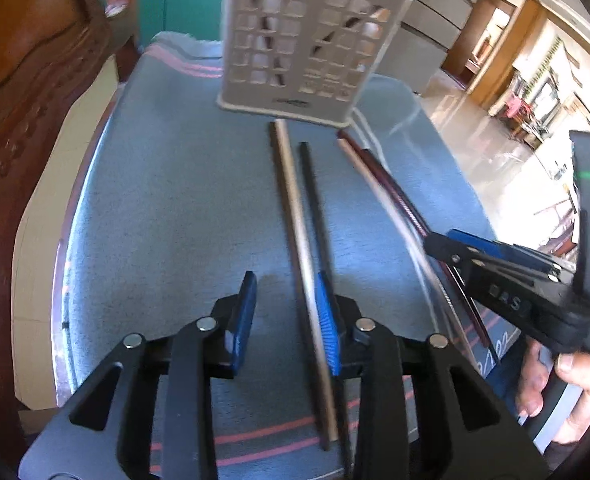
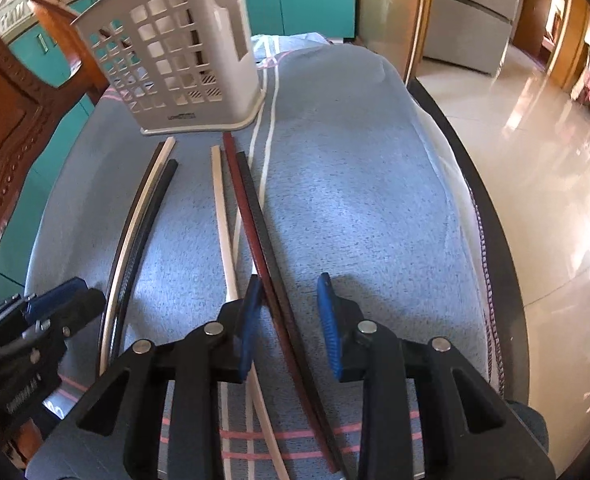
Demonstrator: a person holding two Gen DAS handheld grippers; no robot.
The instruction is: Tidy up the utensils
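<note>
Left cam: your left gripper (image 1: 285,320) is partly open, nothing pinched; the beige chopstick (image 1: 301,248) and black chopstick (image 1: 313,200) run along its right pad, ends near the basket (image 1: 303,40). Right cam: your right gripper (image 2: 291,320) is partly open w/ the red chopstick (image 2: 255,240) between the pads, not clamped.

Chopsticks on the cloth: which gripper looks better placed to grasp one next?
Probably the right gripper: its open jaws straddle the dark red chopstick. The left gripper has the pale chopstick only beside one pad.
</note>
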